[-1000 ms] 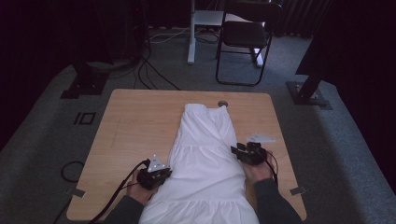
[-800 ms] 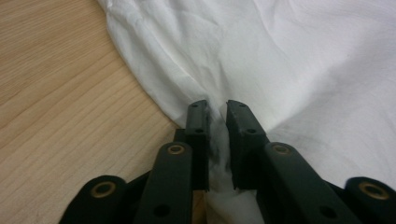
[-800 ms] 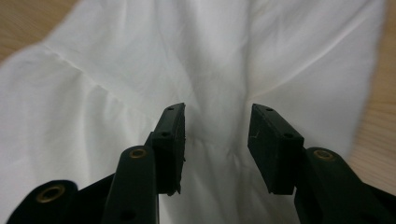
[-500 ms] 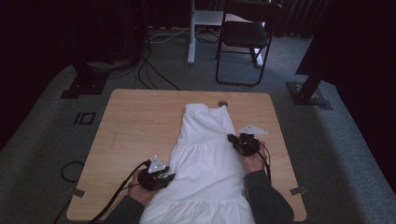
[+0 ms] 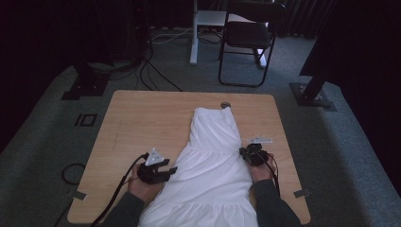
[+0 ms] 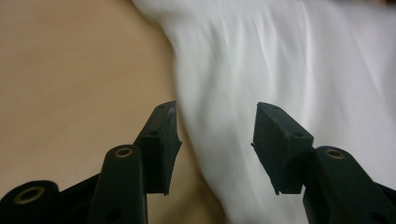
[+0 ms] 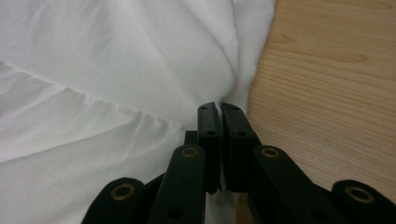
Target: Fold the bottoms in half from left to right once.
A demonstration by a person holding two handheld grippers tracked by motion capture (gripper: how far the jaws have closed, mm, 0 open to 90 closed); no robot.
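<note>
Lying lengthwise down the middle of our wooden table [image 5: 137, 123], the white dress [image 5: 213, 161] has its narrow top at the far end and its wide skirt spilling over the near edge. Our left gripper [image 5: 171, 171] sits at the skirt's left edge; its jaws have just been opening and stand apart, cloth below the gap but unpinched. Our right gripper [image 7: 219, 108], at the dress's right edge, has jaws pressed together on a fold of the fabric.
</note>
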